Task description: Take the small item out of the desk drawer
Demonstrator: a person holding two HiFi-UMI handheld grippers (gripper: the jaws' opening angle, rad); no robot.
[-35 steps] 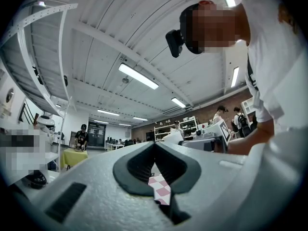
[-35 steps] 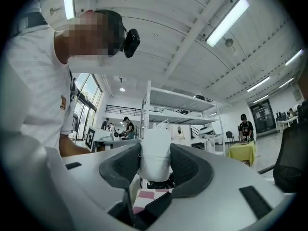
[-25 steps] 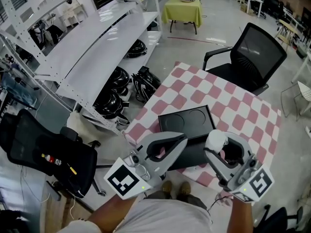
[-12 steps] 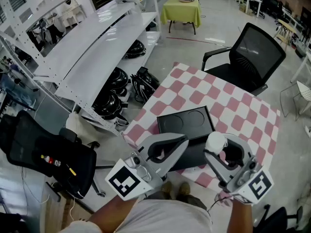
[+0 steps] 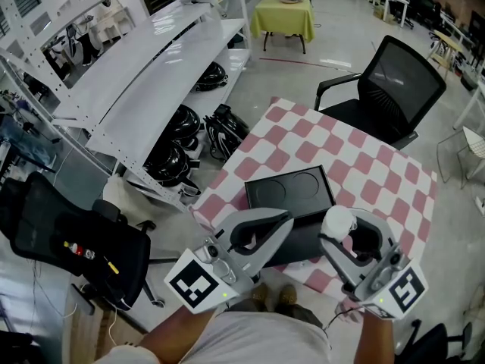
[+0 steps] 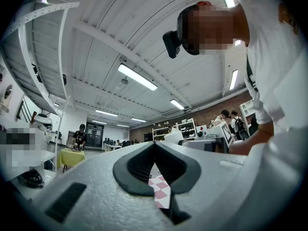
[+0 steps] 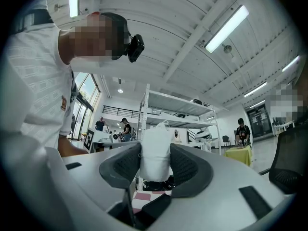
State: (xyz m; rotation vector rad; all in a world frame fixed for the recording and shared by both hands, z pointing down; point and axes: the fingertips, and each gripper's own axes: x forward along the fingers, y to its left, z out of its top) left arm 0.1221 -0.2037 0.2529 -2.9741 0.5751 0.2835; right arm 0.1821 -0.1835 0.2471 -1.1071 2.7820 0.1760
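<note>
Head view, looking steeply down. The left gripper (image 5: 285,220) and the right gripper (image 5: 345,229) are held side by side over the near edge of the tabletop (image 5: 364,169), which is covered by a pink-and-white checked cloth. A black flat slab (image 5: 288,188) with two round outlines lies on the cloth just beyond the grippers.

The small white item (image 5: 337,220) is clear of the tabletop, pinched between the jaws of the right gripper. The right gripper view shows the right gripper (image 7: 155,150) with both dark pads pressed against the sides of the small white item (image 7: 155,160), which stands upright between them.

In the left gripper view, the jaws of the left gripper (image 6: 154,146) are pressed together at their tips, with nothing between them; a strip of the checked cloth shows through the gap below.

A black office chair (image 5: 394,82) stands at the far side of the tabletop. A white shelving rack (image 5: 151,67) runs along the left.
</note>
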